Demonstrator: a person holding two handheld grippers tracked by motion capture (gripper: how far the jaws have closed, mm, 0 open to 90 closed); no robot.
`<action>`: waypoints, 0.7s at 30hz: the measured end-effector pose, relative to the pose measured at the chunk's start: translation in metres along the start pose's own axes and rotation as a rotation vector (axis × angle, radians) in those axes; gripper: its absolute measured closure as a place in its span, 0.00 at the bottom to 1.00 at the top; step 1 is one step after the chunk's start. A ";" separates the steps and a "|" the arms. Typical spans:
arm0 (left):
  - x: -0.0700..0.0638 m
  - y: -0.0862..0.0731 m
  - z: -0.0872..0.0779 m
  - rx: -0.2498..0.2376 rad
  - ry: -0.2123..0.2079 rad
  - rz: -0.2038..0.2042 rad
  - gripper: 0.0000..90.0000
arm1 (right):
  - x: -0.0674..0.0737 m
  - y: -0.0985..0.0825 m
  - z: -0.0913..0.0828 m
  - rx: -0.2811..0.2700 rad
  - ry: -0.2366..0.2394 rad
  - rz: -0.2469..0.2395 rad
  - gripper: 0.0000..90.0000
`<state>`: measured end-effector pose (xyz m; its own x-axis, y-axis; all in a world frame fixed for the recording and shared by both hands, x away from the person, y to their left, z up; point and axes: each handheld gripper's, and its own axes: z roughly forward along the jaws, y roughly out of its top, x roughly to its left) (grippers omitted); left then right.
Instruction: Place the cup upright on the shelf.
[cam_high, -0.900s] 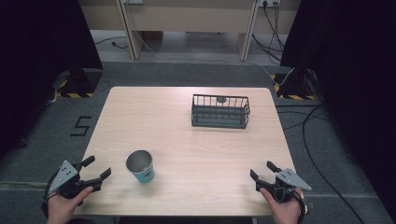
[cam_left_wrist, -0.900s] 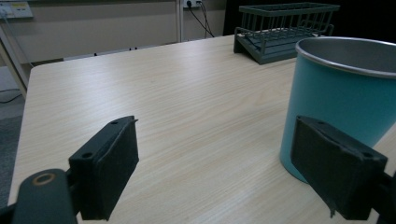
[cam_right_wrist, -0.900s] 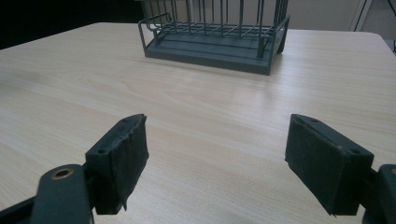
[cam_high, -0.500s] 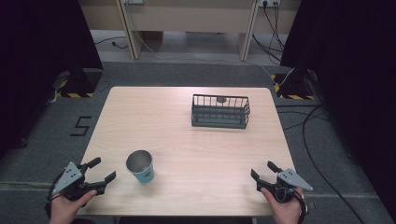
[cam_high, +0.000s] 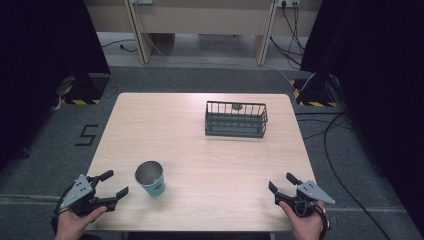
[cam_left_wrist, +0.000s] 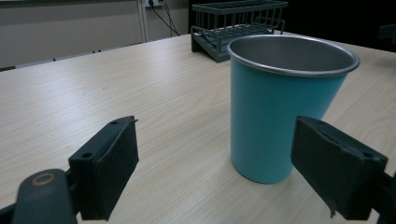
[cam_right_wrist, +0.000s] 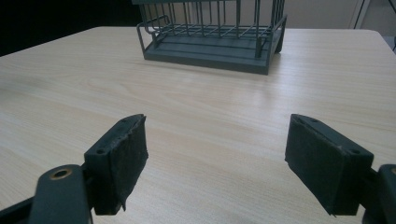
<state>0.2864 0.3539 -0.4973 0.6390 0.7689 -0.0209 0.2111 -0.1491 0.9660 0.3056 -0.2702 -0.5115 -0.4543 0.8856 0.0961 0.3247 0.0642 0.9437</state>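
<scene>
From the high view we see the pale wooden worktop (cam_high: 200, 145) with a teal metal cup with a steel rim (cam_high: 150, 178) standing upright near its front left part, and a dark wire rack basket (cam_high: 235, 119) well apart, toward the far right. The left gripper (cam_high: 111, 184) sits just beside the cup with its jaws spread apart and nothing between them. The right gripper (cam_high: 281, 183) rests at the front right corner, its jaws also released and empty.

In the left gripper view the cup (cam_left_wrist: 285, 102) stands close ahead, a little to the right of the gap between the jaws. We judge the step in hand is the approach to the cup; next the gripper must shift until the cup is between the jaws, then close.

In the right gripper view the basket (cam_right_wrist: 215, 37) lies far ahead.
</scene>
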 end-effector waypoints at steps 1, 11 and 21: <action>-0.001 0.000 0.001 0.002 -0.003 0.001 0.16 | 0.000 0.000 0.000 0.000 0.000 0.000 0.24; -0.007 0.002 0.010 -0.008 -0.064 -0.017 0.16 | 0.000 0.000 0.000 0.002 -0.002 0.001 0.24; -0.016 0.006 0.025 0.009 -0.105 0.010 0.16 | 0.001 0.000 0.001 0.004 -0.003 -0.002 0.24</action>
<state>0.2959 0.3252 -0.4976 0.7151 0.6980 -0.0384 0.2107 -0.1629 0.9639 0.3058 -0.2694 -0.5116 -0.4523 0.8870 0.0926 0.3268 0.0682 0.9426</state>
